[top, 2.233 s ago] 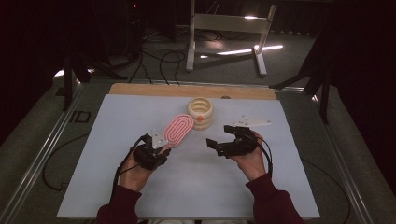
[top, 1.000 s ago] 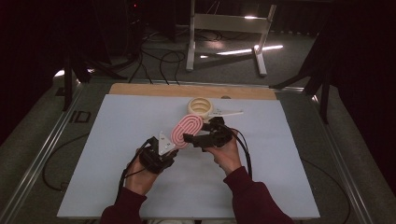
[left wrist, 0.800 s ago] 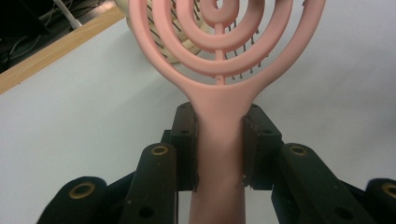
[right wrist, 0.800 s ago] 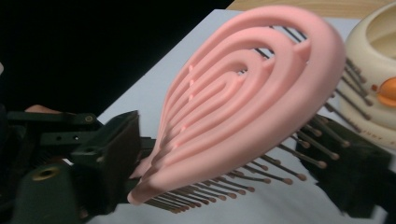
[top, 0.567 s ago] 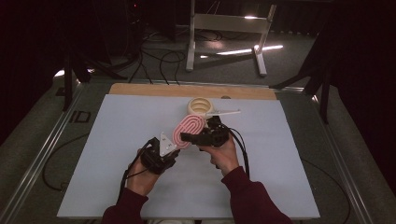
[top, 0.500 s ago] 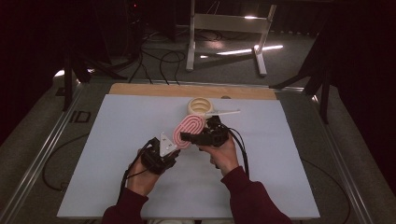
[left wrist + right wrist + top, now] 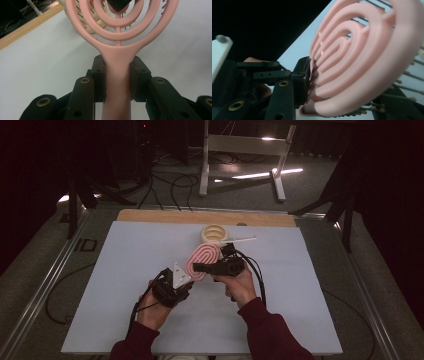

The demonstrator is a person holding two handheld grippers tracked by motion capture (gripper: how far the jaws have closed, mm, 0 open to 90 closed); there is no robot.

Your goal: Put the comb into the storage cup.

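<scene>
Two hand-held grippers on one pink hairbrush (image 7: 202,260), above the middle of the pale bench (image 7: 125,270). Left hand-held gripper (image 7: 181,282) clamped on the brush handle, pads pressed flat against both sides of the pink stem (image 7: 117,75) in the left gripper view. Right hand-held gripper (image 7: 200,267) just closing from the side onto the oval head, one black pad against the ribbed pink back (image 7: 352,57) in the right gripper view, bristles (image 7: 402,87) poking out on the far side toward the other jaw; contact of that second jaw too hidden to tell.

Long axis of the brush on a diagonal across the bench: handle low and toward the person's left, head up and away toward the far right. Ringed open back turned upward, bristles down and slightly away.

Just beyond the head, a cream ring-shaped tape roll (image 7: 214,234) on the bench, with a thin white stick (image 7: 242,239) lying beside it, pointing to the right.
</scene>
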